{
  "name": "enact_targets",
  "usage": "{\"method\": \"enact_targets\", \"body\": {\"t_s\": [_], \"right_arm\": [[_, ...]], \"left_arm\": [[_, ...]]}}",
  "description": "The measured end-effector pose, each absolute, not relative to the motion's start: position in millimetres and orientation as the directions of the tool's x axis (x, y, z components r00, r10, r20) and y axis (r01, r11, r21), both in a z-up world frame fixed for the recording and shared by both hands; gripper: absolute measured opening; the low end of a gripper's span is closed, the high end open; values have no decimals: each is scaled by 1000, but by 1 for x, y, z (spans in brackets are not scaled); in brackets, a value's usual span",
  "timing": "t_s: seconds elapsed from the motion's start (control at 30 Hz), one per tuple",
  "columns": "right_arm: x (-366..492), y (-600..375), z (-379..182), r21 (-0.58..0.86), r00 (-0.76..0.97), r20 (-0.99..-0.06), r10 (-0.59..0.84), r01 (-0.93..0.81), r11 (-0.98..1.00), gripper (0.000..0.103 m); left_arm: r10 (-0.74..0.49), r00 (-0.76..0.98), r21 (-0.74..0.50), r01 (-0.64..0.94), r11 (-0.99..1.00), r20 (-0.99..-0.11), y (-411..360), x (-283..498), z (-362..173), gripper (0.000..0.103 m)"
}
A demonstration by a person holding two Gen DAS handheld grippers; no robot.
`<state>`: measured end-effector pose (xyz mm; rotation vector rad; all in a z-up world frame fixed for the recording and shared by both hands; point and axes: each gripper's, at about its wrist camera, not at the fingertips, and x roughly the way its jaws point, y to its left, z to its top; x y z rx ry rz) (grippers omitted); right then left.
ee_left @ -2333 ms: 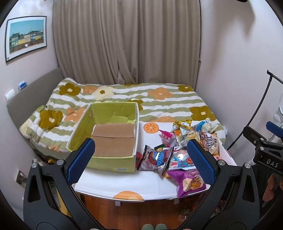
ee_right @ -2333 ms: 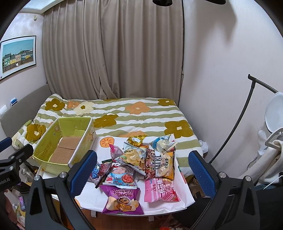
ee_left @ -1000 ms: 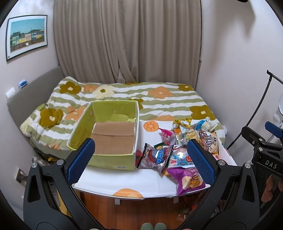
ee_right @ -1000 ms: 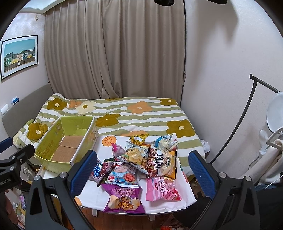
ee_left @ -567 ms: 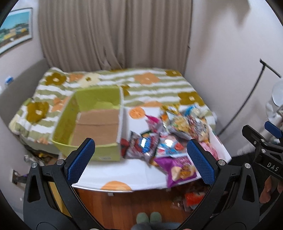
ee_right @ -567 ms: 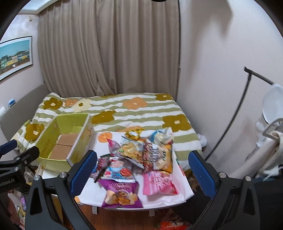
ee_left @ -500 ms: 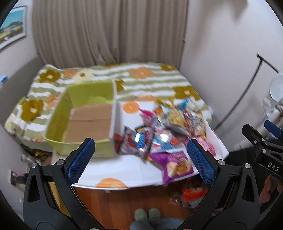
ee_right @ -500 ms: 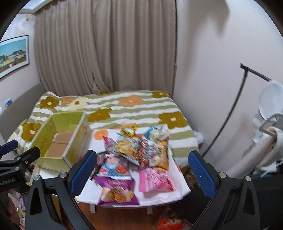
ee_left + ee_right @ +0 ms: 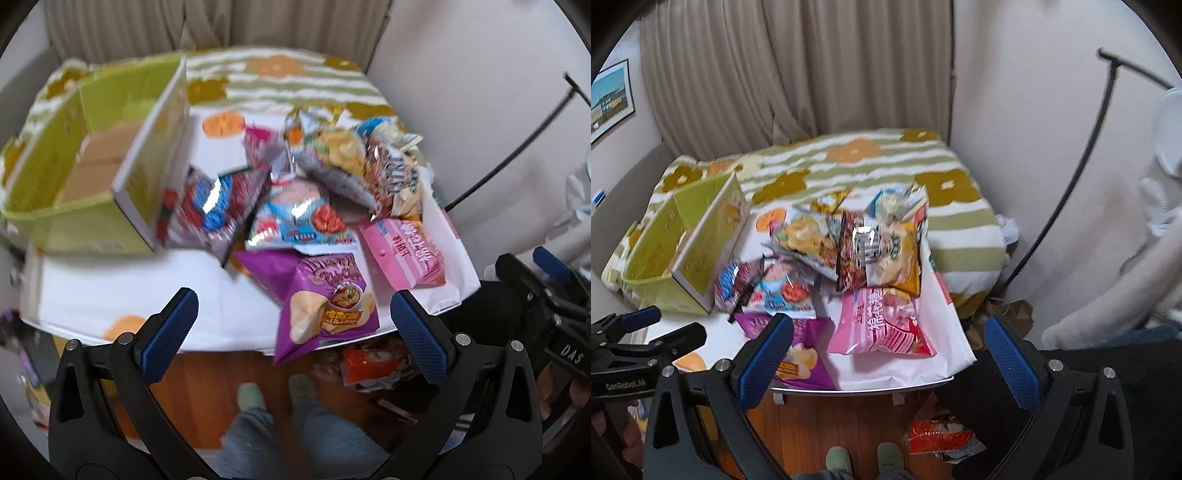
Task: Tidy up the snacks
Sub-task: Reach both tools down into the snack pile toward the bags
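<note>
- Left gripper (image 9: pixel 293 325) wide, holding nothing, above purple chip bag (image 9: pixel 325 299).
- Right gripper (image 9: pixel 886 354) wide, unloaded, near pink bag (image 9: pixel 882 321).
- Green box (image 9: pixel 92 158) beside snack pile.

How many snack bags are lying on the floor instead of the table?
1 clearly: a red bag on the wooden floor below the table's near edge. More may be hidden underneath.

A white-covered bench (image 9: pixel 110 291) carries a green box (image 9: pixel 92 225) at its left edge and a heap of snack bags (image 9: pixel 306 192) toward its right edge.
</note>
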<state>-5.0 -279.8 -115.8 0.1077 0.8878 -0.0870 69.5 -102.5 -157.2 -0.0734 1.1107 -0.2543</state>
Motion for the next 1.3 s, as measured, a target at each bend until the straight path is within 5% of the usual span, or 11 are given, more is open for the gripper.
{"method": "enact_targets", "body": {"t_s": [0.47, 0.53, 0.7, 0.83, 1.3], "right_arm": [[74, -296, -212, 166, 453, -880, 143, 11, 986, 103], [82, -294, -224, 156, 428, -894, 134, 15, 988, 103], [96, -293, -243, 167, 376, -915, 150, 14, 986, 103], [101, -295, -257, 183, 338, -926, 169, 9, 983, 103], [114, -301, -278, 157, 303, -941, 152, -10, 988, 103]], "left_arm": [[-354, 291, -353, 58, 934, -889, -125, 102, -244, 102], [-357, 277, -355, 59, 933, -892, -130, 106, -251, 92], [-386, 265, -382, 70, 922, -884, -133, 106, -258, 87], [-359, 233, -353, 69, 933, -904, -137, 106, -266, 59], [-409, 221, -414, 28, 910, -885, -127, 101, -264, 55]]}}
